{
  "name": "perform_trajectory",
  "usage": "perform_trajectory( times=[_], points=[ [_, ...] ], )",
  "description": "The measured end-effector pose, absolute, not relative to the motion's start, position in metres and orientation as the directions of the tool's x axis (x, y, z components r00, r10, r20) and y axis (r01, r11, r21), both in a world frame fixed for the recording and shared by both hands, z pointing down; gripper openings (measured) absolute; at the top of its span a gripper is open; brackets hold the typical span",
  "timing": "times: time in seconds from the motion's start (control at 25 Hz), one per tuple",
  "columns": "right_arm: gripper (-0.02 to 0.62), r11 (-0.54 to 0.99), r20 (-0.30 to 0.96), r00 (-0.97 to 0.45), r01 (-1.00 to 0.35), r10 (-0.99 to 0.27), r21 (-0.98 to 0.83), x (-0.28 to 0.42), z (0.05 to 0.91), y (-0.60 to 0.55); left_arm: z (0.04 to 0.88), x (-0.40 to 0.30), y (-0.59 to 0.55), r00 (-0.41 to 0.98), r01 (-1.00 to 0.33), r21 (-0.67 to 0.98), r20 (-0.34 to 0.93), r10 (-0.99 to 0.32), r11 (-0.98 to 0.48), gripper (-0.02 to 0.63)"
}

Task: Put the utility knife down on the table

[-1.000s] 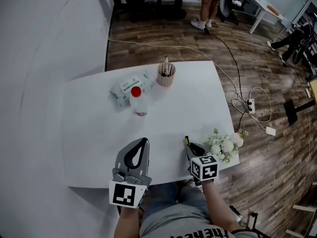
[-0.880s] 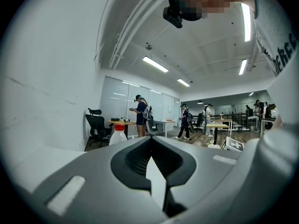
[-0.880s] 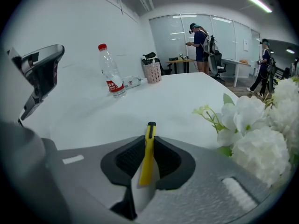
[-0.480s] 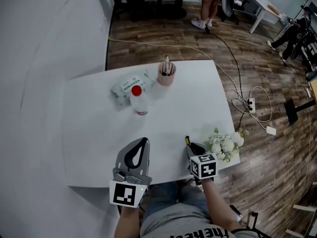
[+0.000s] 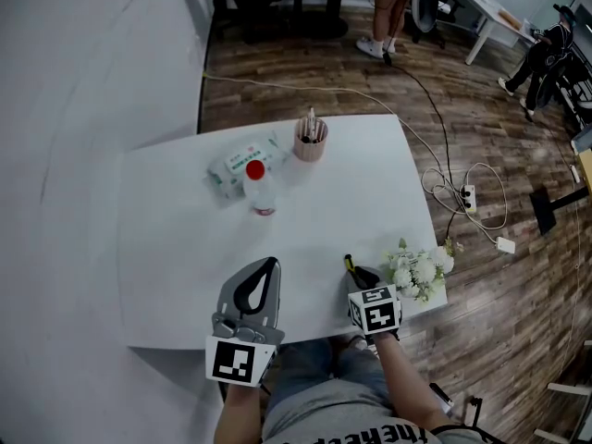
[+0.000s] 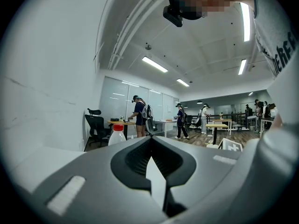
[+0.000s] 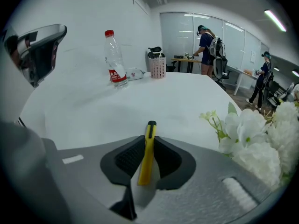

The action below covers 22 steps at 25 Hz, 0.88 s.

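A yellow utility knife [image 7: 147,152] with a black tip sticks forward from between the jaws of my right gripper [image 7: 148,141], which is shut on it. In the head view the knife [image 5: 350,265] pokes out ahead of the right gripper [image 5: 355,276], low over the white table [image 5: 185,248] near its front edge. My left gripper [image 5: 263,272] rests at the front edge too, jaws shut with nothing between them. In the left gripper view its jaws [image 6: 150,142] meet at the tips and point level across the room.
White flowers [image 5: 419,270] lie just right of the right gripper, by the table's corner. A clear bottle with a red cap [image 5: 258,189], a wipes pack [image 5: 240,162] and a pink pen cup [image 5: 311,141] stand at the far side. Cables and a power strip [image 5: 468,195] lie on the wood floor.
The right gripper has shifted slightly left and toward me with the knife still in it. The left gripper has not moved.
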State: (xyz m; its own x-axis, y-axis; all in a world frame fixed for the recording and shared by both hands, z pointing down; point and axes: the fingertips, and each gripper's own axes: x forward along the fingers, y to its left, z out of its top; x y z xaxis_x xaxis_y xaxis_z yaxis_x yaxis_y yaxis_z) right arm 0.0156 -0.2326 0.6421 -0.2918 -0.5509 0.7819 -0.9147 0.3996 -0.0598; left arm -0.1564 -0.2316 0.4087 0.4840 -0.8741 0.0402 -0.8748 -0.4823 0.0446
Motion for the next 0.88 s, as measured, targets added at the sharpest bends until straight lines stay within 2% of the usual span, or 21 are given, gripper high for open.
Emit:
perform_trajectory(
  times=[0.44, 0.6, 0.88],
  points=[
    [0.084, 0.400, 0.757, -0.310, -0.914, -0.576, -0.070, 0.018, 0.634, -0.229, 0.403, -0.156, -0.225, 0.476, -0.879, 0.034, 0.031, -0.879, -0.475, 0.014],
    [0.004, 0.394, 0.718, -0.328, -0.916, -0.613, -0.082, 0.019, 0.619, -0.230, 0.401, -0.155, -0.223, 0.471, -0.882, 0.033, 0.020, -0.882, -0.470, 0.014],
    [0.002, 0.415, 0.638, -0.388, -0.902, -0.665, -0.116, 0.021, 0.587, -0.227, 0.395, -0.146, -0.214, 0.466, -0.884, 0.018, 0.015, -0.884, -0.466, 0.014]
  ],
)
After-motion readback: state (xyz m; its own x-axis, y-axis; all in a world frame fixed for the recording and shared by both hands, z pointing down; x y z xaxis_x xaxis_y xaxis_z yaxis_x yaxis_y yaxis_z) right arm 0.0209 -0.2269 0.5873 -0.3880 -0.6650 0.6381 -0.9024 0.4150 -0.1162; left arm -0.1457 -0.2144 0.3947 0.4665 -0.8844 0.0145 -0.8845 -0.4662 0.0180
